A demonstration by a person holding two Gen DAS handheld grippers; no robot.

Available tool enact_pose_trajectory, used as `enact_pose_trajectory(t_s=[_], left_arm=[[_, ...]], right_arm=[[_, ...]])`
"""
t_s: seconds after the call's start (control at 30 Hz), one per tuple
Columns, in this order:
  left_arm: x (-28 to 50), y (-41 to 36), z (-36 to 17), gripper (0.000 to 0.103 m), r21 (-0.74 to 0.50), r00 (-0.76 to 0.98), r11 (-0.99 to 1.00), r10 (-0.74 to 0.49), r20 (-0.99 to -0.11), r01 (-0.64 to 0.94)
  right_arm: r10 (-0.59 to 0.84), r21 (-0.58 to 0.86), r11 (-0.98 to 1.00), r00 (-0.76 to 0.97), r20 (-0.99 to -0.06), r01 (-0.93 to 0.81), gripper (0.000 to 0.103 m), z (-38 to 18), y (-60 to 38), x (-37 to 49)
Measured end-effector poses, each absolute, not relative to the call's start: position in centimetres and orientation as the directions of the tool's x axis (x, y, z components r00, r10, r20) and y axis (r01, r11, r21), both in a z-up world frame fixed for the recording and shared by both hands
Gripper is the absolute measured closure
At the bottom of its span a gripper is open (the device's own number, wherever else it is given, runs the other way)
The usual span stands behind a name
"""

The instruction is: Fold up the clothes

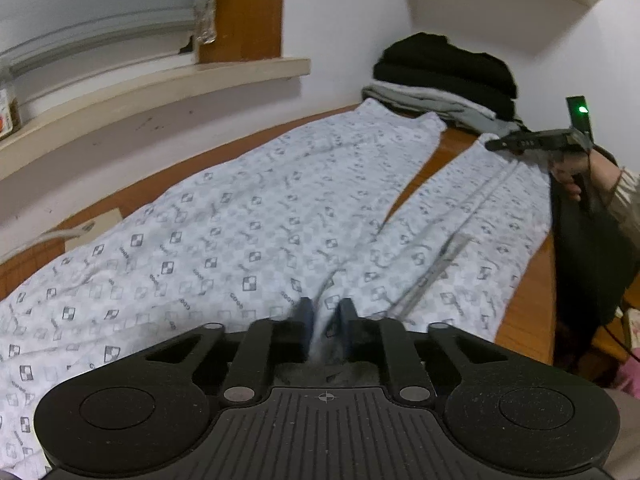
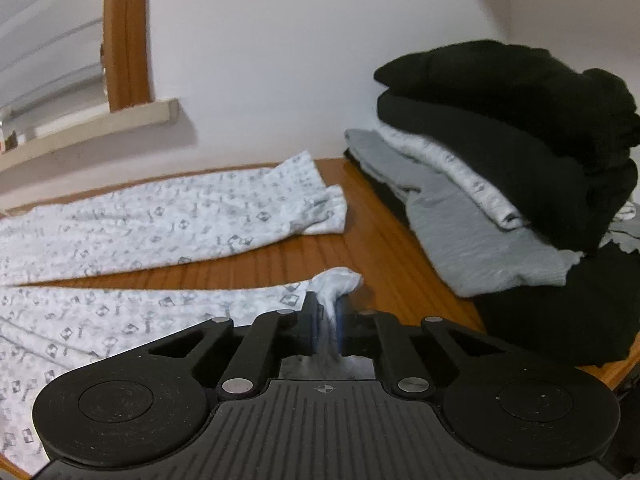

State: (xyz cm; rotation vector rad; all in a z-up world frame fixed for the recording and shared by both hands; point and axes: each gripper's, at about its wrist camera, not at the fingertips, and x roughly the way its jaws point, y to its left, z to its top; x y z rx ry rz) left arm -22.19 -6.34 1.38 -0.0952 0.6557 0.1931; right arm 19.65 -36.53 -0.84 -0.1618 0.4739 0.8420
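Now both jaws pinch the patterned trousers (image 1: 248, 216): left gripper (image 1: 326, 314) near crotch, right gripper (image 2: 326, 316) at hem. Lift evenly, keep fabric taut w/ far leg.

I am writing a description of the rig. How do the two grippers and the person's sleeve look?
Both the left gripper and the right gripper are matte black with ribbed bodies, silver pivots and blue pads. A small green light glows on the right one. The sleeve is beige and ribbed.
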Motion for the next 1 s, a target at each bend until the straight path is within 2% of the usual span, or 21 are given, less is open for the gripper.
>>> enact_pose_trajectory(t_s=[0.1,0.3,0.4,0.5,0.6,0.83,1.0], left_arm=[[-23.4,-6.8,2.5,0.099,-0.039,0.818,0.973,0.169,-0.549,-0.228],[-26.3,-8.0,6.6,0.099,-0.109,0.912,0.976,0.131,-0.39,-0.187],[-26.7,-7.6,7.9,0.099,-0.126,0.926,0.973,0.139,-0.35,-0.193],[-26.0,-6.8,8.1,0.099,-0.134,0.92,0.971,0.137,-0.367,-0.198],[-25.2,-6.3,7.4,0.099,-0.105,0.897,0.968,0.167,-0.409,-0.228],[-27.1,-7.7,9.9,0.099,-0.133,0.928,0.972,0.139,-0.347,-0.195],[-27.4,-8.9,12.2,0.099,-0.103,0.942,0.979,0.138,-0.306,-0.177]], right_arm=[[0.687,0.06,0.676,0.598,-0.414,-0.735,0.094,0.0,-37.8,19.0],[0.705,0.09,0.697,0.656,-0.27,-0.711,0.095,4.3,-41.8,16.0],[0.716,0.108,0.694,0.668,-0.203,-0.711,0.095,6.9,-43.6,15.0],[0.722,0.105,0.691,0.675,-0.153,-0.715,0.095,8.8,-43.4,14.6],[0.718,0.06,0.691,0.673,-0.175,-0.721,0.095,8.9,-41.3,14.7],[0.724,0.076,0.688,0.674,-0.15,-0.722,0.095,11.0,-43.9,13.5],[0.72,0.049,0.692,0.683,-0.124,-0.72,0.095,13.7,-46.5,12.3]])
